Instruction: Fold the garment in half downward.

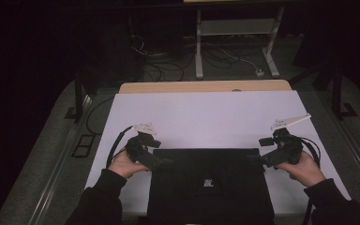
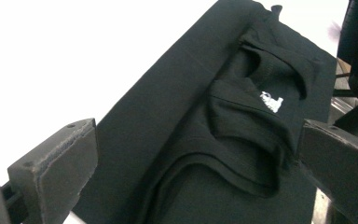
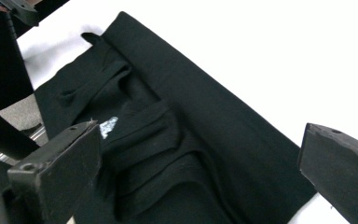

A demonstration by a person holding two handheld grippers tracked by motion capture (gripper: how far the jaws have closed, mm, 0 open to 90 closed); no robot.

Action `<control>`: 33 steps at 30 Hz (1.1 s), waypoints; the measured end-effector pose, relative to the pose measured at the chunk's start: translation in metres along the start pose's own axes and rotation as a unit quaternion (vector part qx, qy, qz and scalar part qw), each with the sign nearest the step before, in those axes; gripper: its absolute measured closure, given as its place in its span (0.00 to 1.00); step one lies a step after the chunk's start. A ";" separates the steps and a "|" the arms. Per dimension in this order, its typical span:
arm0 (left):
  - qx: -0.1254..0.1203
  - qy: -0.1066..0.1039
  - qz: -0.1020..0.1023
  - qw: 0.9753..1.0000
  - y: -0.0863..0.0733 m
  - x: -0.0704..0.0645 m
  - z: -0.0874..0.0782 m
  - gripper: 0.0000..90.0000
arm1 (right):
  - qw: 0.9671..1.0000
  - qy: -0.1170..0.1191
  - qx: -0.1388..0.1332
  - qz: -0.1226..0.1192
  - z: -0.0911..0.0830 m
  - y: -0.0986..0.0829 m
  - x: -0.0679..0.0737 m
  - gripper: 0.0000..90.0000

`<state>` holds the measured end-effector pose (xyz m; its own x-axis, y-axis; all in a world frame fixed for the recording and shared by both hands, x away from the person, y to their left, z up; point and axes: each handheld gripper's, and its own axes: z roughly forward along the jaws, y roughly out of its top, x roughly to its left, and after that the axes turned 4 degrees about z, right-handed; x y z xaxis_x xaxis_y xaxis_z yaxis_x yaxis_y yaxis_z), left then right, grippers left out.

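A folded black garment (image 1: 211, 185) lay on the white table (image 1: 206, 117), against the middle of its near edge, with a small white logo (image 1: 208, 182) facing up. The left gripper (image 1: 161, 162) was positioned at the garment's far left corner, and the right gripper (image 1: 258, 160) at its far right corner. On both grippers the jaws stood wide apart and gripped nothing; the fabric lay between and beyond them.

Each hand holds its tool low and angled inward, left tool (image 1: 161, 161) and right tool (image 1: 258, 161) both gaping.
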<state>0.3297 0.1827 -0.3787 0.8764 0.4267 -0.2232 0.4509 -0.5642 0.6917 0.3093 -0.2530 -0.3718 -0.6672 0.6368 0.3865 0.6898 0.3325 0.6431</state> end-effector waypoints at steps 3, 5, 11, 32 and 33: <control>-0.006 0.007 -0.006 1.000 -0.001 0.004 -0.001 0.00 | 1.000 0.001 0.003 0.006 0.003 0.001 -0.006 0.00; -0.009 0.010 -0.005 1.000 -0.001 0.006 -0.001 0.00 | 1.000 0.003 0.005 0.006 0.006 0.002 -0.010 0.00; -0.012 0.013 -0.009 1.000 -0.003 0.014 0.002 0.00 | 1.000 0.002 0.007 0.003 0.011 0.003 -0.015 0.00; -0.025 0.029 -0.028 0.999 -0.016 0.042 0.008 0.00 | 1.000 -0.013 0.013 0.013 0.029 -0.002 -0.035 0.00; -0.027 0.028 -0.034 0.999 -0.017 0.044 0.009 0.00 | 1.000 -0.014 0.014 0.012 0.029 -0.002 -0.036 0.00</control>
<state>0.3621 0.2053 -0.4064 0.8319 0.5034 -0.2334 0.4985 -0.4935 0.7127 0.3398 -0.2561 -0.4062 -0.6426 0.6634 0.3833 0.7135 0.3357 0.6150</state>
